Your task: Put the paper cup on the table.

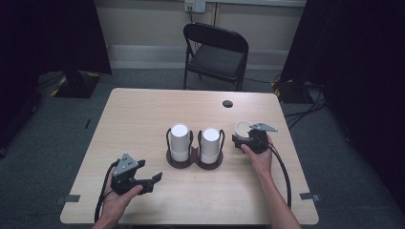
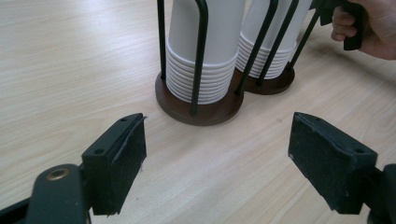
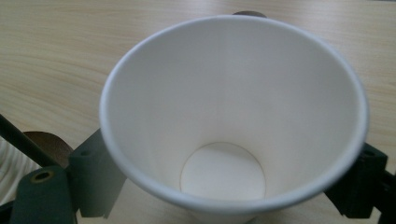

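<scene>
Looking down into the cup [image 3: 233,121], the right gripper [image 1: 249,137] view shows its jaws released around it; the left gripper [image 2: 217,158] gapes empty before stacked cups [image 2: 201,60] on the wood table [image 1: 143,114]; a chair [image 1: 216,52] stands beyond.

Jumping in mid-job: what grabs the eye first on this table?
Two stacks of white paper cups in dark wire holders stand side by side at the table's middle. Right of them, a single upright paper cup sits between the right gripper's jaws. The left gripper rests near the front edge, open and empty.
</scene>
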A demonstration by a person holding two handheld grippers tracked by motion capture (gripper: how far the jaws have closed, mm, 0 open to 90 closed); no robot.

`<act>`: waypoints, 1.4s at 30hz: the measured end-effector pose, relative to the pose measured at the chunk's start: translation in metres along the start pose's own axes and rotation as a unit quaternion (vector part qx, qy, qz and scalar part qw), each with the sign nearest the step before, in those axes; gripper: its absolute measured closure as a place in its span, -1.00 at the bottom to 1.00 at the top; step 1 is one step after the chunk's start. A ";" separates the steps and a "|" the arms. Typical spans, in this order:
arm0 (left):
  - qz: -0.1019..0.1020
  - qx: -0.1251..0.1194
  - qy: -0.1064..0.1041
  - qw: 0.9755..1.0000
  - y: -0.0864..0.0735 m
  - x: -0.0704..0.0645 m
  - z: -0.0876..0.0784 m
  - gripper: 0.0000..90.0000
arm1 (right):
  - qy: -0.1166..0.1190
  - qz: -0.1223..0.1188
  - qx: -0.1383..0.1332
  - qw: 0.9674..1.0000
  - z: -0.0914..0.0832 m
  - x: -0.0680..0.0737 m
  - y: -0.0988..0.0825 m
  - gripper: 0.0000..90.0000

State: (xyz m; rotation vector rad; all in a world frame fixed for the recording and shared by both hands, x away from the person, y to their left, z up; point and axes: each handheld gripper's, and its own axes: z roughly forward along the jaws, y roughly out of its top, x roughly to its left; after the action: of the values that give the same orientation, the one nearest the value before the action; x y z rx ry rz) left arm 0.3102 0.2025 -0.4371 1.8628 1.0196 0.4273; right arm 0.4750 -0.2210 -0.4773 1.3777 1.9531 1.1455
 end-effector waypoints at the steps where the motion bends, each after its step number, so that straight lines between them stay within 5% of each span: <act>1: 0.001 0.000 0.001 1.000 0.000 0.000 0.000 -0.58 | 0.003 0.000 0.001 1.000 -0.001 0.000 0.000 -0.70; 23: -0.003 0.003 0.015 1.000 0.001 0.005 -0.002 -0.58 | 0.009 0.002 0.028 1.000 -0.032 -0.008 -0.009 -0.69; 32: -0.011 0.009 0.016 1.000 0.002 0.007 -0.001 -0.59 | 0.002 0.005 0.030 1.000 -0.062 -0.009 -0.009 -0.67; 42: -0.010 0.012 0.021 1.000 0.002 0.007 -0.001 -0.61 | 0.023 -0.006 0.008 1.000 -0.098 0.000 -0.017 -0.66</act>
State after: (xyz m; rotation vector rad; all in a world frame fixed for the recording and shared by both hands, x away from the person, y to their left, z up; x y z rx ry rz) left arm 0.3147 0.2086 -0.4354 1.8708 1.0759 0.4461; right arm 0.3909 -0.2579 -0.4402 1.3574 2.0037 1.1694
